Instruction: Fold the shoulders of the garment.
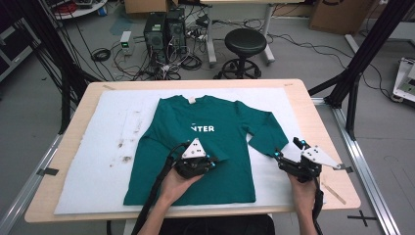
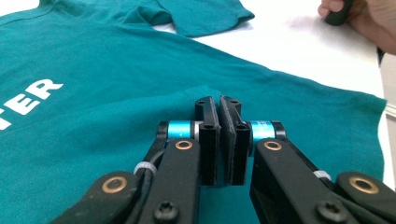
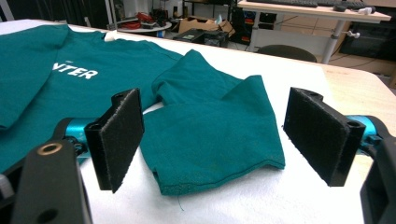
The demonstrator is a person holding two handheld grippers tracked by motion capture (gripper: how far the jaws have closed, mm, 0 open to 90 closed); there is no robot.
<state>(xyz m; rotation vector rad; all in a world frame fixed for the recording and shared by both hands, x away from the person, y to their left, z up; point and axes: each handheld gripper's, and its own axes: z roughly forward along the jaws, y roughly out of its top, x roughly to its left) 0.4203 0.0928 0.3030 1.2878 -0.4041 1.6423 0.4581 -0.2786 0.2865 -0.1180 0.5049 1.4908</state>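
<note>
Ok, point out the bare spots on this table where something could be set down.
The widest free patch is the white mat left of the green shirt, lightly stained. A narrow strip runs between the shirt's hem and the near edge. It is crowded at the right sleeve, where the right gripper stands open.

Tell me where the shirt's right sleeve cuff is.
In the right gripper view, the sleeve cuff lies on the white mat between the open right gripper jaws.

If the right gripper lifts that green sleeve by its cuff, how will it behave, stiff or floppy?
Likely floppy: the sleeve already lies folded and creased on the white mat, so it should drape from the right gripper, whose jaws stand open around the cuff. Probably light, thin knit. It may drag the shirt, unless the left gripper, shut on its fabric, holds it.
</note>
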